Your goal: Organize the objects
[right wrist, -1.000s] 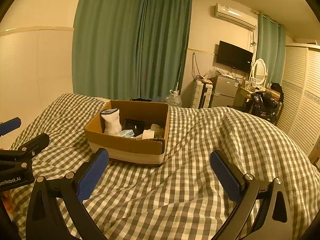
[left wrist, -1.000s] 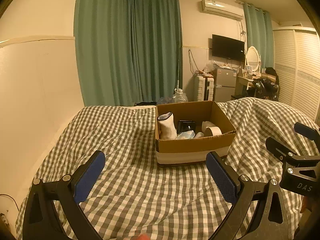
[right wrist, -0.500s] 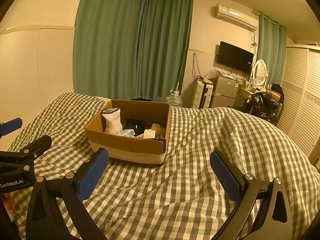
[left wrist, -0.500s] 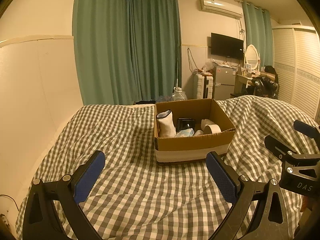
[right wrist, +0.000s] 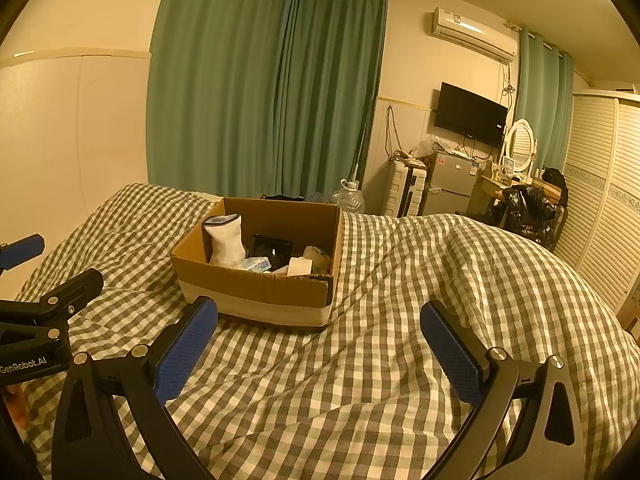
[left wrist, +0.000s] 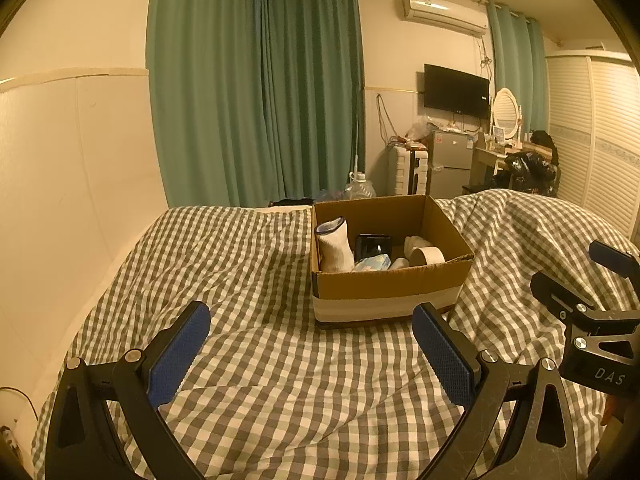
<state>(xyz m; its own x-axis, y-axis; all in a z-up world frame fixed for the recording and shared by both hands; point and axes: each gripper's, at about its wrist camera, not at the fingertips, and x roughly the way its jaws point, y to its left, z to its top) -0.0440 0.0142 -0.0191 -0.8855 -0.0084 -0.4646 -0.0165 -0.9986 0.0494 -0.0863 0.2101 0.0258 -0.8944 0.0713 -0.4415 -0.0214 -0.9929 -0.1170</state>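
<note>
An open cardboard box (left wrist: 386, 288) (right wrist: 256, 290) stands on a bed with a grey-and-white checked cover (left wrist: 256, 360). In it are a white sock-like roll (left wrist: 335, 245) (right wrist: 225, 240), a black object (left wrist: 373, 245), a pale blue packet (left wrist: 373, 263) and a tape roll (left wrist: 428, 256). My left gripper (left wrist: 312, 350) is open and empty, short of the box's near side. My right gripper (right wrist: 320, 342) is open and empty, just in front of the box. Each gripper shows at the edge of the other's view.
A raised fold of the cover (right wrist: 500, 256) lies right of the box. Green curtains (left wrist: 256, 92), a water jug (right wrist: 349, 199), a small fridge (left wrist: 448, 162), a dressing table (right wrist: 516, 176) and a louvred wardrobe (right wrist: 600, 200) stand beyond the bed. A cream wall (left wrist: 72, 168) runs along the left.
Both views have shifted slightly; the box sits a little lower and nearer in the frames. Both grippers stay open and empty.
</note>
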